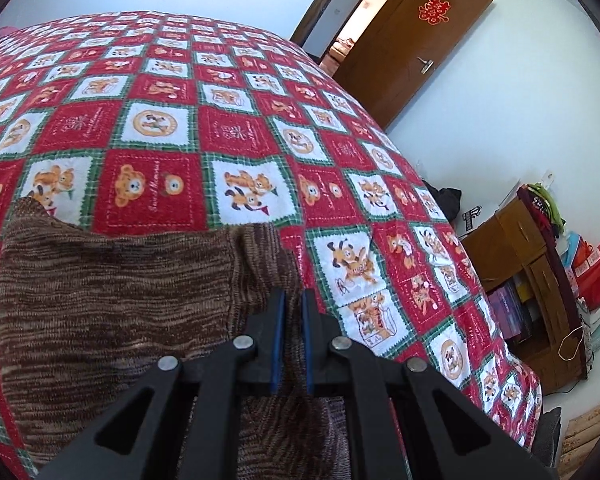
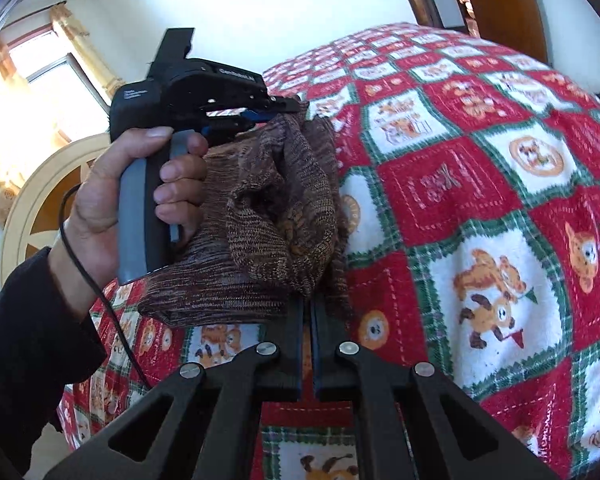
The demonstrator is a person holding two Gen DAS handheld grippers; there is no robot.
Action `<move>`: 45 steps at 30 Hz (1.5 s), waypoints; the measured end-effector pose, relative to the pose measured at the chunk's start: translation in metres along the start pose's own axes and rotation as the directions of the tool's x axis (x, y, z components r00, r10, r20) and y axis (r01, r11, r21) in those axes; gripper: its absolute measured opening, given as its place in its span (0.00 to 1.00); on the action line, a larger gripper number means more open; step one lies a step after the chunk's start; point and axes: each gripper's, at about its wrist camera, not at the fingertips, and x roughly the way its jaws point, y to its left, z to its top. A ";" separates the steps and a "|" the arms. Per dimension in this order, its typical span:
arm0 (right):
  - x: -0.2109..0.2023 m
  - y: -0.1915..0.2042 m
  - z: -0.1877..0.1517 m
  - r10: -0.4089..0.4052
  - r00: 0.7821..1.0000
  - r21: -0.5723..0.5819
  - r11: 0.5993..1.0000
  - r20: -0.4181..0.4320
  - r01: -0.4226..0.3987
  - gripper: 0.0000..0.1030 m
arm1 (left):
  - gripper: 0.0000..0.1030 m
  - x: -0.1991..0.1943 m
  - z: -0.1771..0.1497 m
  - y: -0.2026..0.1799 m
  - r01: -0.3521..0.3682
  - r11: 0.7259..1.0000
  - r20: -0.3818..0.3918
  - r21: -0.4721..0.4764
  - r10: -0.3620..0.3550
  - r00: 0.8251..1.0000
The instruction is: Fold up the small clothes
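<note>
We hold the brown knit garment [image 2: 260, 208] over the bed [image 2: 480, 184], each hand-held gripper, left [image 1: 293, 300] and right [image 2: 308, 308], clamped on an edge, left at ten o'clock, spreading it for laying flat.

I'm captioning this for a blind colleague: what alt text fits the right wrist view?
A brown knit garment hangs bunched between two black grippers over a red patchwork bedspread: the right gripper pinches its lower edge, while a hand holds the left gripper clamped on its top.

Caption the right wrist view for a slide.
Both tools, right and left, pinch a brown knit above the bedspread.
</note>
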 end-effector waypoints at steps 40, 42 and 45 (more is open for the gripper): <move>0.103 0.054 0.105 -0.198 0.974 -0.236 0.957 -0.113 0.167 0.19 | 0.89 -0.093 -0.143 0.075 -0.188 0.981 0.163 0.053 0.177 0.971; 0.110 0.040 0.105 -0.189 0.974 -0.218 0.963 -0.127 0.159 0.17 | 0.90 -0.093 -0.143 0.076 -0.183 0.982 0.165 0.050 0.173 0.971; 0.099 0.045 0.107 -0.275 0.958 -0.272 0.931 -0.082 0.244 0.19 | 0.92 -0.091 -0.143 0.075 -0.181 0.982 0.162 0.057 0.170 0.972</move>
